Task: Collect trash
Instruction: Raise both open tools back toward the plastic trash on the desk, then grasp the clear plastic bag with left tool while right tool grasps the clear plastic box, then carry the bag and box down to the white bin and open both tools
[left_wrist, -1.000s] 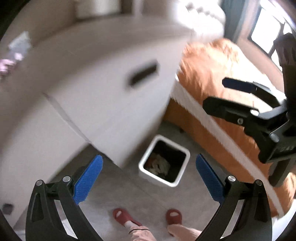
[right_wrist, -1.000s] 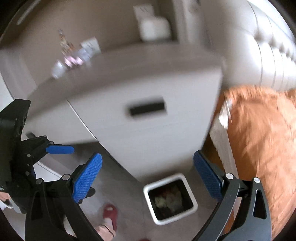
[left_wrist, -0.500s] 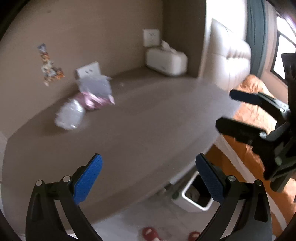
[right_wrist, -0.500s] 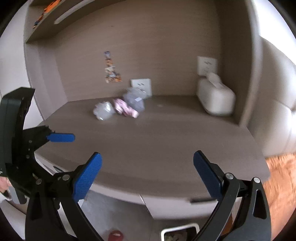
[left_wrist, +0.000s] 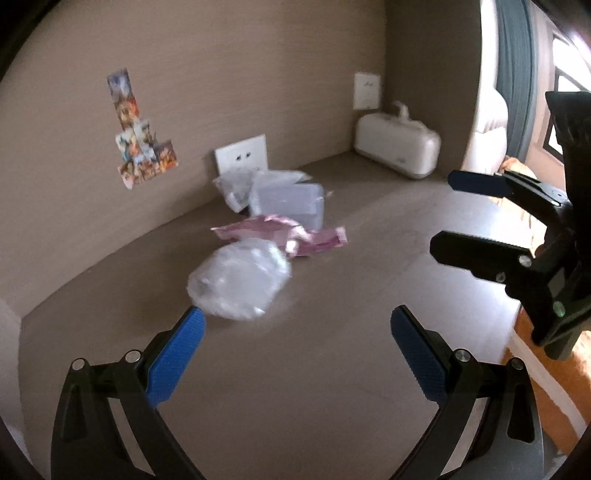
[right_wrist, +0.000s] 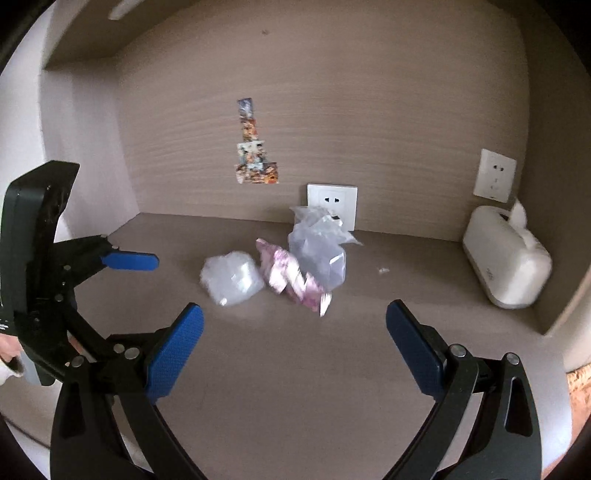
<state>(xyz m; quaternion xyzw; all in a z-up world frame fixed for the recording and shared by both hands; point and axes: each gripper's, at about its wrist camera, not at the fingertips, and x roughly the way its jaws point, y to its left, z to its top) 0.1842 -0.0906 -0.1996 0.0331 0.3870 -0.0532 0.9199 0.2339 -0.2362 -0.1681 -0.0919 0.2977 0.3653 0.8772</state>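
Observation:
Trash lies in a small heap on the brown desk (left_wrist: 332, 369) (right_wrist: 295, 369) near the back wall. A crumpled clear plastic wad (left_wrist: 238, 282) (right_wrist: 231, 277) is nearest. Behind it lie a pink foil wrapper (left_wrist: 284, 234) (right_wrist: 291, 280) and a clear plastic bag (left_wrist: 280, 197) (right_wrist: 317, 251). My left gripper (left_wrist: 297, 350) is open above the desk, its left pad just short of the plastic wad. My right gripper (right_wrist: 295, 347) is open too, nothing between its fingers, a little back from the heap. Each gripper shows in the other's view: the right one (left_wrist: 480, 218), the left one (right_wrist: 122, 251).
A white tissue box (left_wrist: 397, 149) (right_wrist: 506, 269) stands at the back right of the desk. Two wall sockets (right_wrist: 332, 203) (right_wrist: 495, 179) and a strip of stickers (left_wrist: 140, 147) (right_wrist: 255, 151) are on the back wall. An orange bed (left_wrist: 546, 350) lies beyond the desk's right edge.
Both grippers have risen from looking down at the floor bin and drawers to the desk top, and moved closer to the trash heap. Both stay open.

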